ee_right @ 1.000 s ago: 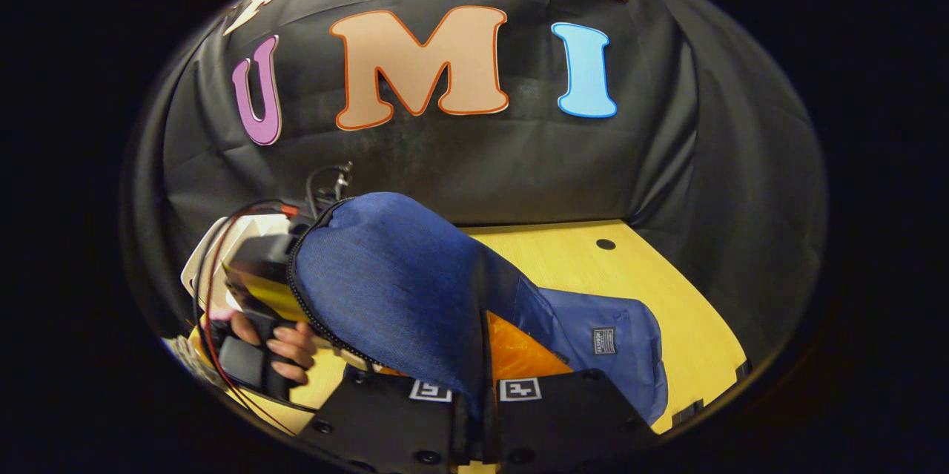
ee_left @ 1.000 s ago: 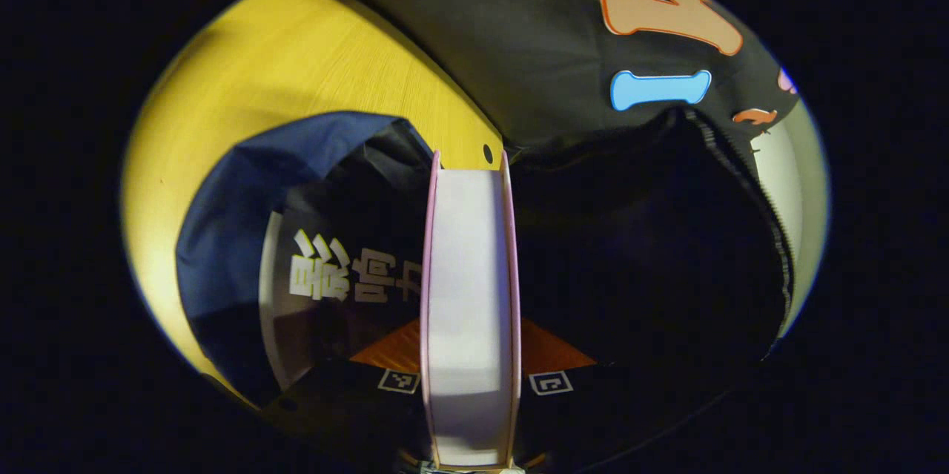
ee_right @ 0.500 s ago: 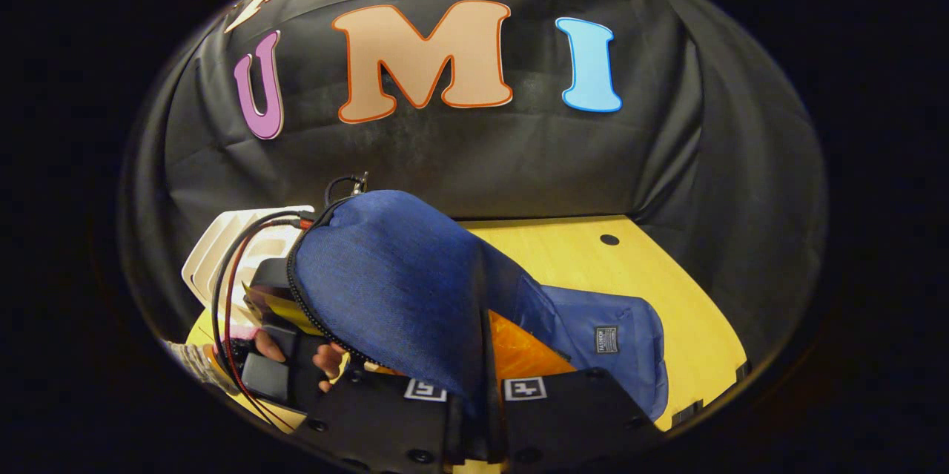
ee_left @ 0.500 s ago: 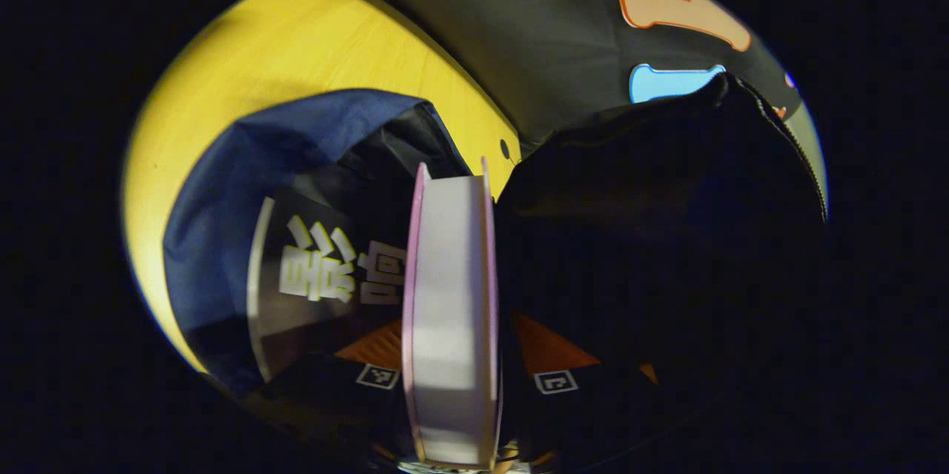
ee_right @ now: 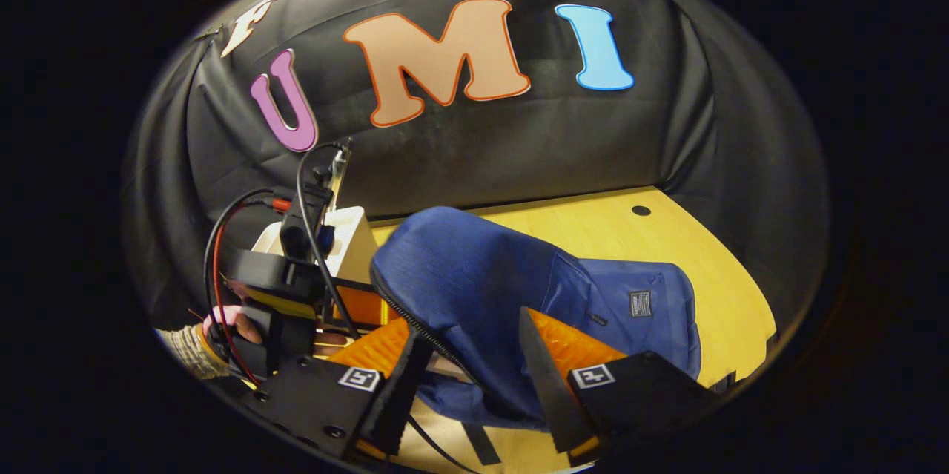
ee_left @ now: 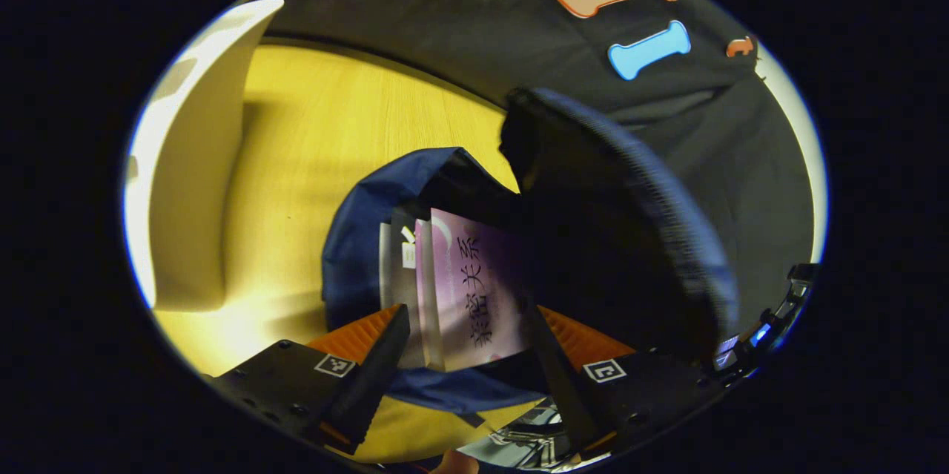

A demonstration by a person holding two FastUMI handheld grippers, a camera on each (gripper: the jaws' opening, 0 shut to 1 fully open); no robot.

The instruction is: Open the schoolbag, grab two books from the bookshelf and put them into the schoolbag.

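Schoolbag (ee_right: 511, 288) lying open on the yellow bench (ee_left: 311, 155), two books (ee_left: 474, 288) standing inside its mouth, your left claw (ee_left: 467, 355) spread wide and empty just before them, your right claw (ee_right: 467, 377) spread wide around the bag's raised flap (ee_left: 615, 222), not pinching it, white bookshelf (ee_left: 193, 162) beyond the bag

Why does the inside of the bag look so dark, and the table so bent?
Left gripper view: the raised flap shades the schoolbag mouth, though the purple book catches light. Right gripper view: the fisheye lens curves the table edge.
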